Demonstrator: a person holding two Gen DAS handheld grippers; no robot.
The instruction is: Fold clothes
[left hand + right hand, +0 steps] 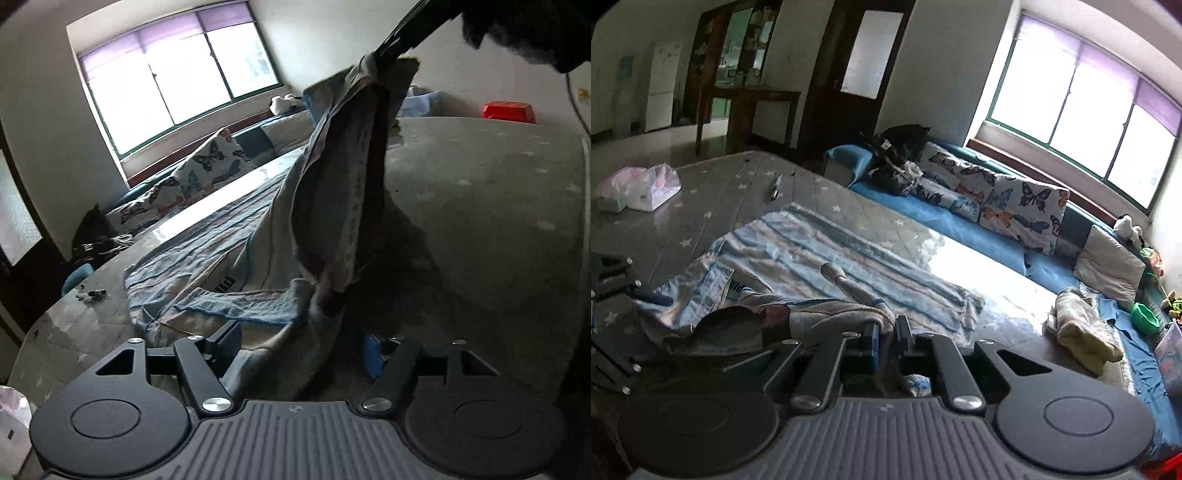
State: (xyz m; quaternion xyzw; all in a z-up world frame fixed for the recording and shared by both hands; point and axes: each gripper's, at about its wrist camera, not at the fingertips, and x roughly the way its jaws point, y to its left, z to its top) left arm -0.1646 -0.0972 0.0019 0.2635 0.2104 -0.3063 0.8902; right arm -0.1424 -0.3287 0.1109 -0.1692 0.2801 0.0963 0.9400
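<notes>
A: At the bottom centre of the right wrist view, the right gripper (886, 332) has its jaws nearly together, pinching a bunched edge of the striped garment (831, 251). From the left wrist view that same pinch sits at the upper right of the frame, cloth hanging down from it in a long drape.

B: And the left gripper (301, 341)?

A: Low in its own frame, jaws spread wide with nothing between them. The hem of the garment (207, 240) lies right in front of it, part of it draped over the gap but not clamped.

B: So which way does the cloth run?

A: Its long axis goes from the near hem away toward the upper left of the left view, across the grey star-print mattress (498, 192), toward the butterfly cushions (207, 162) and the window (177, 77) beyond.

B: Then the left is nearer the free lower corner.

A: I'd judge so; closing there would let both ends travel together for the fold.
</notes>
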